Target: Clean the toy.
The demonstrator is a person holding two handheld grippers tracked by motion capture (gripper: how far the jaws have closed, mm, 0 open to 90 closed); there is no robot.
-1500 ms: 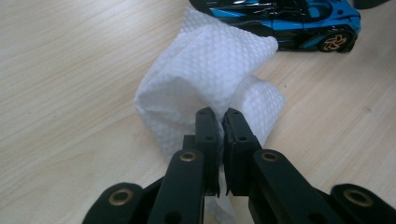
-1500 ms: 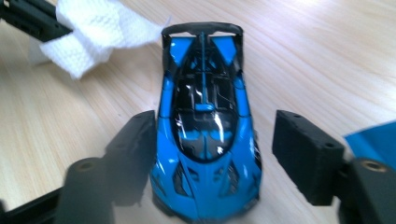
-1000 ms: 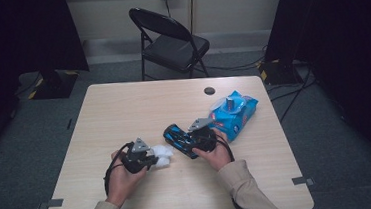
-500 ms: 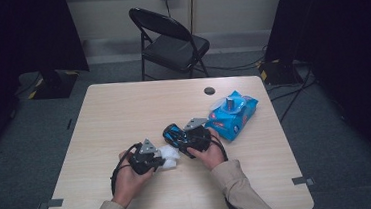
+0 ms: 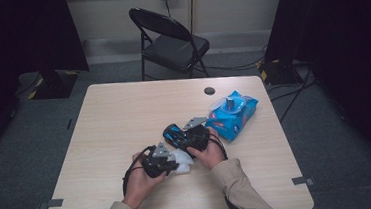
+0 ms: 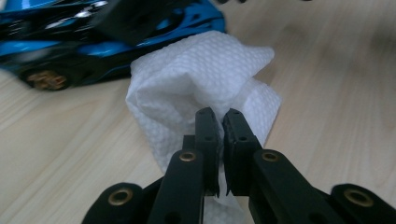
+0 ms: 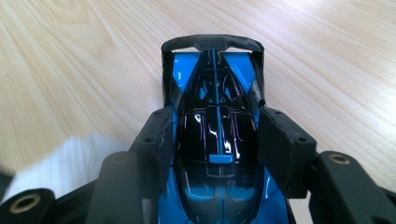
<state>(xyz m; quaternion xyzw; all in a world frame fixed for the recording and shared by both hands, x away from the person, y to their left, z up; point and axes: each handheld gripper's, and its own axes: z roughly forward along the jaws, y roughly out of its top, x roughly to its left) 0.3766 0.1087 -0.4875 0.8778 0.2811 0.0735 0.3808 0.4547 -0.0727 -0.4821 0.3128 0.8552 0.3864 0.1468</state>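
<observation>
A blue and black toy car (image 5: pixel 174 132) rests on the wooden table (image 5: pixel 119 114), gripped across its body by my right gripper (image 5: pixel 185 137). In the right gripper view both pads press on the flanks of the car (image 7: pixel 215 107), which points away from the right gripper (image 7: pixel 217 135). My left gripper (image 5: pixel 171 162) is shut on a crumpled white wipe (image 5: pixel 183 160). In the left gripper view the wipe (image 6: pixel 201 74) bulges past the left gripper (image 6: pixel 219 116) and touches the side of the car (image 6: pixel 70 42). A blurred white edge of the wipe (image 7: pixel 65 158) shows beside the car.
A blue pack of wipes (image 5: pixel 232 115) lies to the right of the hands, its lid up. A round black grommet (image 5: pixel 209 90) sits near the table's far edge. A black folding chair (image 5: pixel 171 40) stands beyond the table. Cables run across the floor at right.
My left gripper has carried the wipe to the right, from apart from the car to up against its side. The right gripper and the car have stayed put.
</observation>
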